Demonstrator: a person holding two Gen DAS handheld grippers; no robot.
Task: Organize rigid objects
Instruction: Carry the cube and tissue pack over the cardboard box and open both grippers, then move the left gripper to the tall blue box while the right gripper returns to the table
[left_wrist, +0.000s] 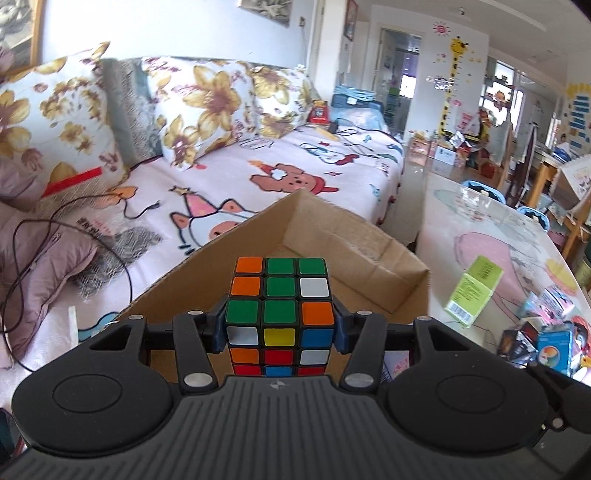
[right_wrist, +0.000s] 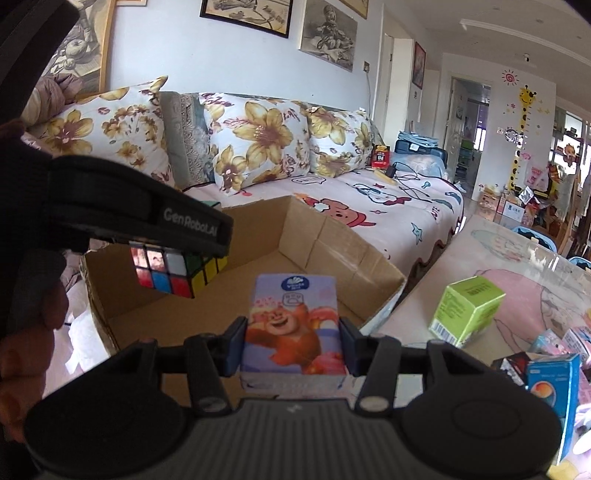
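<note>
Your left gripper (left_wrist: 280, 328) pinches a puzzle cube (left_wrist: 280, 314) between its two fingers, holding it in the air above the open cardboard box (left_wrist: 354, 251). Your right gripper (right_wrist: 291, 347) is clamped on a small carton with a cartoon bear (right_wrist: 293, 325), also held over the near part of the box. From the right wrist camera, the cube (right_wrist: 173, 273) hangs to the left of the carton. A green carton (right_wrist: 467, 310) lies on the table (right_wrist: 517, 258) to the right of the box, near a cluster of small boxes (right_wrist: 554, 369).
</note>
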